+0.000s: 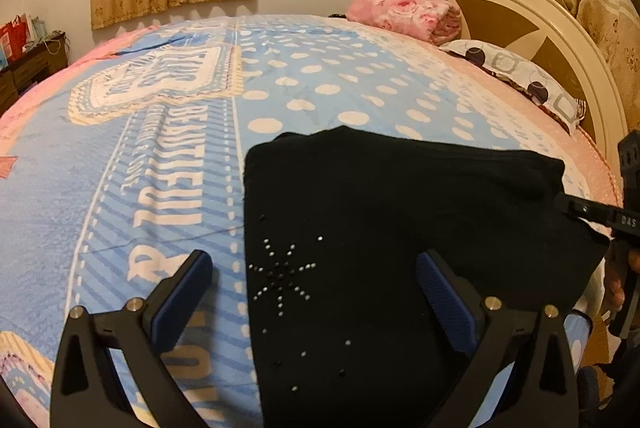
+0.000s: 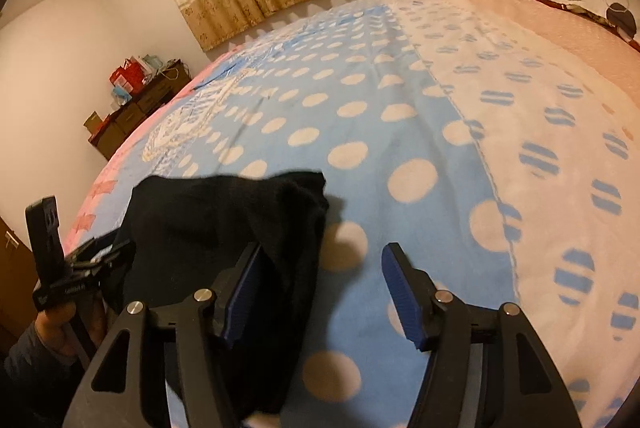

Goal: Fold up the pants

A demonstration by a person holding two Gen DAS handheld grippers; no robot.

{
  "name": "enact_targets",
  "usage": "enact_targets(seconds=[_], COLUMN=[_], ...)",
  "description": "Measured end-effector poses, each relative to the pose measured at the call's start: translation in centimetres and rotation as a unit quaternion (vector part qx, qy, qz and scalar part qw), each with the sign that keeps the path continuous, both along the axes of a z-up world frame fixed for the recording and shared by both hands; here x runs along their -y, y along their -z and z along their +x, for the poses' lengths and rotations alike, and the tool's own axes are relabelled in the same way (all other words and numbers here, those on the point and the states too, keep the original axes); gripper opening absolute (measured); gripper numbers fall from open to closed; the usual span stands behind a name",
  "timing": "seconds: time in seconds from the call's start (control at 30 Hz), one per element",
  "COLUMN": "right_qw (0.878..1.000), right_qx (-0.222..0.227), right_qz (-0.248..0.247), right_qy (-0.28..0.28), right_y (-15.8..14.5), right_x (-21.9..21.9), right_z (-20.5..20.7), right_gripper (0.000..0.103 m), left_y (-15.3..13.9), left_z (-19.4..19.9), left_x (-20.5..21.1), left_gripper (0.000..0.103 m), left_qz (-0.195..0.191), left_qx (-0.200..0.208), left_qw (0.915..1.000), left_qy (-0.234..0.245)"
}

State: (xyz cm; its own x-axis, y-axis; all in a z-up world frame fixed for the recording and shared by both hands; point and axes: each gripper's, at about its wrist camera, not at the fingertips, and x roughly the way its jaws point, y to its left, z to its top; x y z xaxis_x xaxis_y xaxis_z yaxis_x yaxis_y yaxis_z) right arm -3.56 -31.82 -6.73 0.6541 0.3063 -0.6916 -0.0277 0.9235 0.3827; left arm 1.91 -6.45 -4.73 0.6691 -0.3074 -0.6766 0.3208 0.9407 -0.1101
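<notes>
The black pants (image 1: pixel 400 228), folded into a compact block with a rhinestone star on the near left part, lie on the bed. My left gripper (image 1: pixel 316 280) is open, its blue-padded fingers (image 1: pixel 180 300) spread over the pants' near left edge, holding nothing. My right gripper (image 2: pixel 320 288) is open over the pants' right edge (image 2: pixel 240 220), with its left pad against the cloth; it also shows at the right rim of the left wrist view (image 1: pixel 600 218).
The bed cover (image 1: pixel 160 148) is blue with cream dots and lettering. A pink floral blanket (image 1: pixel 404 14), a patterned pillow (image 1: pixel 516 76) and a round headboard (image 1: pixel 552 28) are at the far right. A dark dresser (image 2: pixel 136 108) stands by the far wall.
</notes>
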Motion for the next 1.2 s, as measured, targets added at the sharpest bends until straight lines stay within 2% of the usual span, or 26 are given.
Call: enact_targets(seconds=[0.2,0.3,0.37,0.43,0.57,0.67,0.77,0.87,0.93,1.1,1.2], right_qw=[1.000,0.997,0.997,0.998,0.994,0.996,0.994,0.991,0.989,0.992,0.990], right_qx=[0.003,0.014,0.008,0.005,0.014,0.017,0.019,0.019,0.022,0.028,0.026], right_qz=[0.003,0.076,0.073,0.069,0.111,0.090,0.096,0.131,0.146,0.116,0.133], right_qy=[0.012,0.003,0.002,0.008,0.007,-0.019,-0.038,-0.016,-0.001,-0.030,-0.030], right_y=[-0.3,-0.5,-0.1,0.5,0.9,0.8,0.6,1.2,1.6,1.0,1.3], right_x=[0.2,0.8,0.5,0.4,0.2,-1.5,-1.9,-0.3,0.2,-2.1,-1.5], right_z=[-1.6,-1.6,-1.3,-0.8,-0.3,-0.1,-0.4,-0.2,0.3,0.2,0.1], right_gripper=[0.062,0.063,0.063,0.063,0.063,0.063,0.063,0.055,0.054,0.054,0.054], left_y=[-0.5,-0.7,-0.5,-0.1,0.0,0.0,0.1,0.2,0.3,0.4,0.5], left_z=[-0.1,0.5,1.2,1.8,2.4,2.3,2.2,2.3,2.4,2.5,2.4], left_x=[-0.8,-1.4,-1.7,-1.5,-0.8,-0.4,-0.4,-0.3,-0.2,-0.4,-0.3], left_gripper=[0.103,0.103,0.103,0.103,0.103,0.103,0.103,0.103,0.103,0.103,0.103], left_qz=[0.003,-0.033,-0.053,-0.047,-0.050,-0.035,-0.028,-0.023,-0.017,-0.020,-0.020], left_qx=[0.004,-0.012,-0.025,-0.032,-0.039,-0.041,-0.043,-0.043,-0.045,-0.049,-0.045], left_qw=[1.0000,0.9994,0.9983,0.9983,0.9979,0.9985,0.9986,0.9988,0.9988,0.9986,0.9988], left_qy=[-0.006,0.001,-0.001,-0.011,-0.011,-0.007,-0.005,-0.006,-0.007,-0.005,-0.007])
